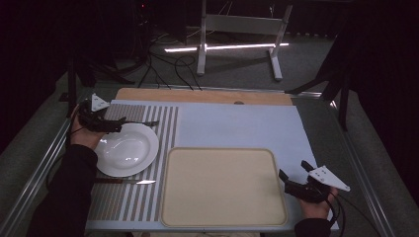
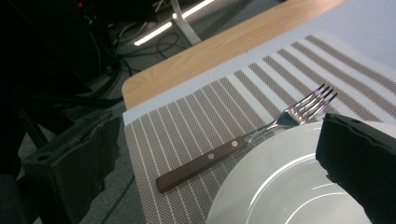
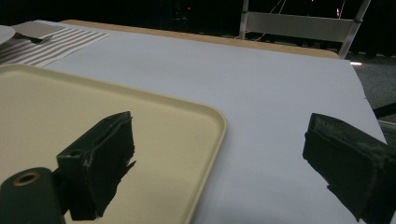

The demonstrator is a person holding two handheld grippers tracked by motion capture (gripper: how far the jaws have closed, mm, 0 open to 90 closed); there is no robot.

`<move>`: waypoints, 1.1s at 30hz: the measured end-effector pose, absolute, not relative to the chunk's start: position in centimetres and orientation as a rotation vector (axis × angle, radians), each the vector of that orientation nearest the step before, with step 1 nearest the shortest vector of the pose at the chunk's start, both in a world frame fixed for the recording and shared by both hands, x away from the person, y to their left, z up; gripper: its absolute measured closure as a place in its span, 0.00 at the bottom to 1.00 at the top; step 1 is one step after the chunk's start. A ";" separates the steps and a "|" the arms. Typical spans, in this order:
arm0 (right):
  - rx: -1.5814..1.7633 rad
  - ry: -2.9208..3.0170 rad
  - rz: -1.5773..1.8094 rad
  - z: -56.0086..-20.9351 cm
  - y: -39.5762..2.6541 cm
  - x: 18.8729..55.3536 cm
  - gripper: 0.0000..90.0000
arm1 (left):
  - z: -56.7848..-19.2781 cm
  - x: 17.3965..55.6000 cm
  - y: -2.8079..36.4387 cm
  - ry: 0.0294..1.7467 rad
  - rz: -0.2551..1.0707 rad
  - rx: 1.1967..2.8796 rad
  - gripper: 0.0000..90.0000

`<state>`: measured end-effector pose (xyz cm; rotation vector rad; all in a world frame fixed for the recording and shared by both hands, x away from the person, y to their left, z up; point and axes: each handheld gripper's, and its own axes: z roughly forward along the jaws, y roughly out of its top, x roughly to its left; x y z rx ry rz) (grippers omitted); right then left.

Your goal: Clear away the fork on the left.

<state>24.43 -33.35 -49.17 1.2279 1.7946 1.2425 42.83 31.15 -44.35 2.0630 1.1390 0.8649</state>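
Note:
A white plate (image 1: 127, 149) sits on a striped placemat (image 1: 163, 123) at the table's left. A wood-handled fork (image 2: 243, 140) lies on the mat just behind the plate (image 2: 280, 186), its tines toward the right. My left gripper (image 1: 121, 125) hovers at the plate's far-left rim and is open. In the left gripper view (image 2: 217, 128) one jaw is over the plate, the other past the mat's edge, and the fork handle lies between them. My right gripper (image 1: 292, 169) is open at the right edge of a beige tray (image 1: 222, 187). In the right gripper view (image 3: 219, 121) its jaws straddle the tray's corner (image 3: 205, 116).
A knife (image 1: 126, 181) lies on the placemat in front of the plate. A pale blue sheet (image 1: 237, 123) covers the table, with a wooden strip (image 1: 197, 95) along the far edge. A white stand (image 1: 242, 29) and cables are on the floor beyond.

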 end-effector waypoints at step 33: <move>1.235 1.809 1.235 -49.5 -33.4 24.7 0.10 | -47.3 48.9 32.6 1.341 0.718 2.198 0.00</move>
